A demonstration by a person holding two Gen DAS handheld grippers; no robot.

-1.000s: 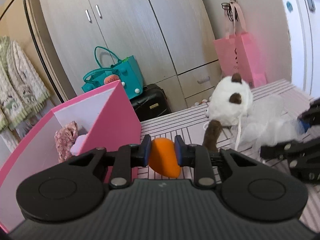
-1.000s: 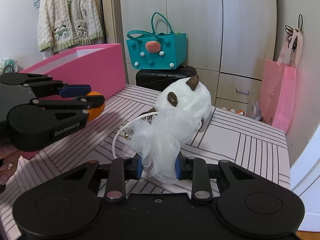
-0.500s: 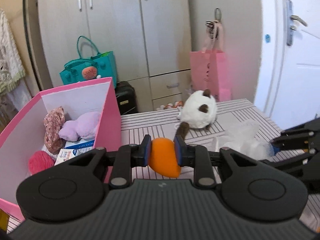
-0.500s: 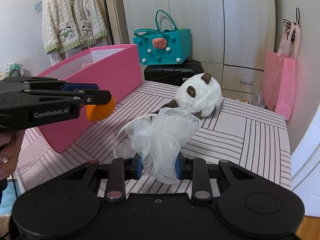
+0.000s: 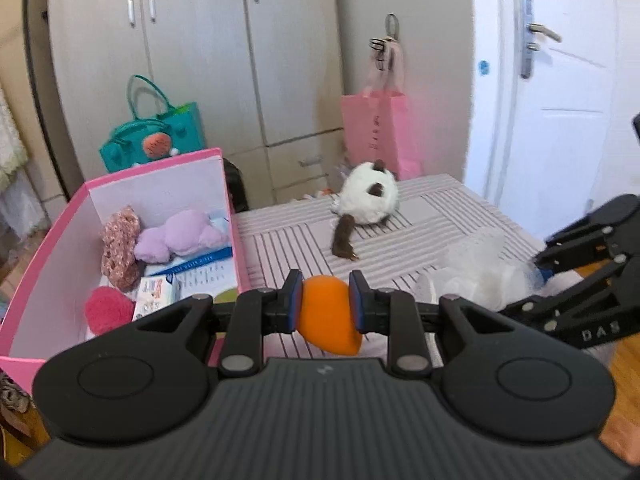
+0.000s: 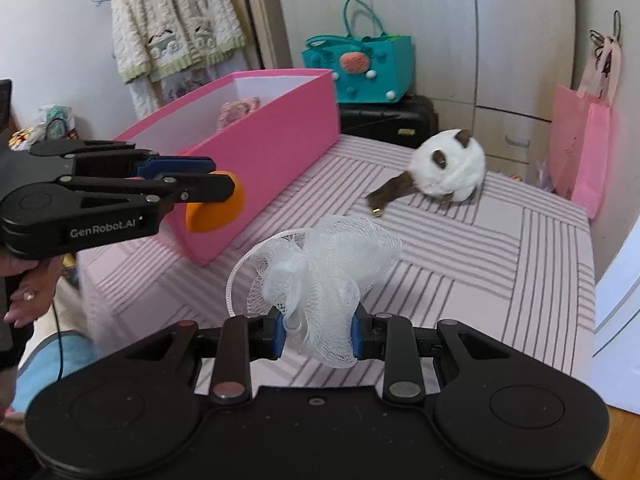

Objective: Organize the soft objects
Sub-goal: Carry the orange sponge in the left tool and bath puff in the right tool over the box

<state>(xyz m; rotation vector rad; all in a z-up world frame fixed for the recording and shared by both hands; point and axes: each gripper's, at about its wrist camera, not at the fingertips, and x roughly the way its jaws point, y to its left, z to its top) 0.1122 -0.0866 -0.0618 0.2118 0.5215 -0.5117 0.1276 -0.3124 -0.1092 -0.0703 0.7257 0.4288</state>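
1. While both pairs of tongs hang above the striped table (image 6: 500, 264), each already carries a soft load: the left gripper (image 5: 326, 307) is clamped narrow on an orange sponge (image 5: 328, 316), and the right gripper (image 6: 318, 334) is closed on a white mesh bath pouf (image 6: 320, 268).
2. Judging by the dent at the pads, the sponge is light and springy. It bulges out below the jaws toward 6 o'clock, so the bite sits on its upper half.
3. The pouf looks nearly weightless and floppy; it is gripped at its gathered base, with the frills billowing toward 12 o'clock and its cord loop hanging at 9 o'clock. Loose netting could snag on release.
4. Farther out, in the left wrist view, the pink box (image 5: 234, 240) stands at 10 o'clock from the left tongs, open-topped, holding a lilac plush (image 5: 180, 236), a floral scrunchie (image 5: 118, 244) and a red fuzzy piece (image 5: 108, 308).
5. Farthest, at 12 o'clock, a white-and-brown plush toy (image 5: 370, 200) lies on the table, well apart from both tongs. It looks soft and light, best pinched across the round body.
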